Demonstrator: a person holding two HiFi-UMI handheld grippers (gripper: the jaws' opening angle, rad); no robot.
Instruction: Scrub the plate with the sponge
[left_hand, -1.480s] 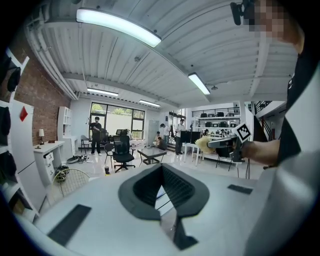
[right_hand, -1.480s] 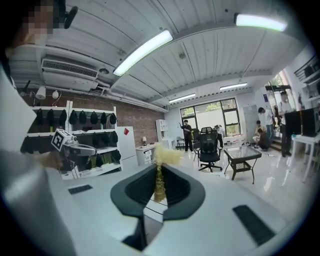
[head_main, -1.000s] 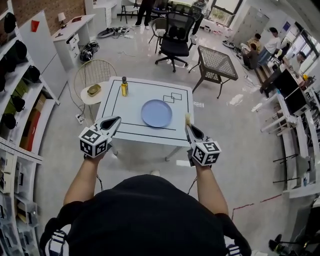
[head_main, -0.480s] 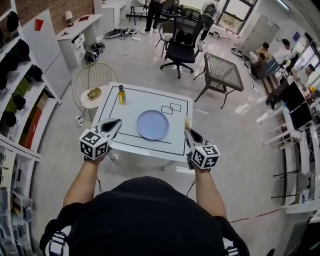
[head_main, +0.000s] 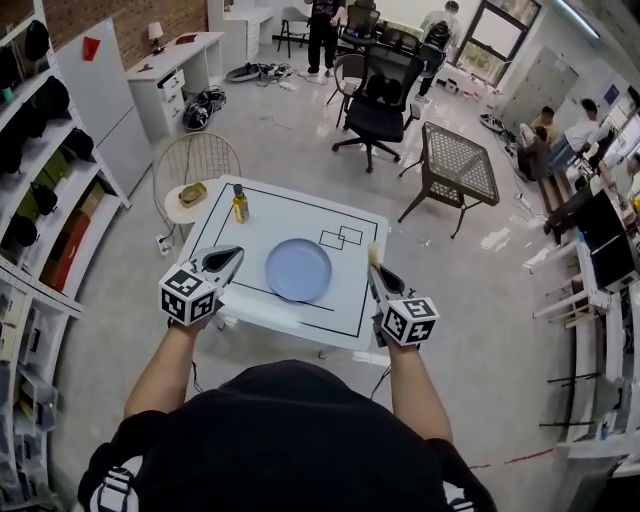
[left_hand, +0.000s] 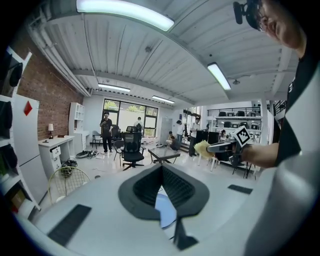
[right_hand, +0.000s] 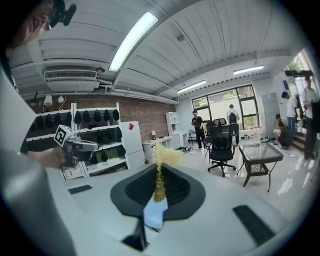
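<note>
A round blue plate (head_main: 299, 269) lies in the middle of a white table (head_main: 345, 310) marked with black lines. My left gripper (head_main: 228, 258) hovers over the table's near left edge, shut and empty; in the left gripper view its jaws (left_hand: 162, 167) meet, and the plate (left_hand: 165, 210) shows below them. My right gripper (head_main: 377, 264) is level with the table's near right edge, shut on a yellow sponge (head_main: 374, 250). In the right gripper view the sponge (right_hand: 161, 165) sticks up from the closed jaws, with the plate (right_hand: 155, 214) beneath.
A yellow bottle (head_main: 240, 203) stands at the table's far left corner. A small round stool (head_main: 190, 198) and a wire chair (head_main: 195, 155) sit left of the table, shelves (head_main: 40, 200) further left. A black office chair (head_main: 385, 95) and a mesh table (head_main: 458, 160) stand beyond. People are at the back.
The table and plate have come closer and lower in the head view as I moved toward them. Both grippers went forward with me, the left staying shut, the right still holding the sponge.
</note>
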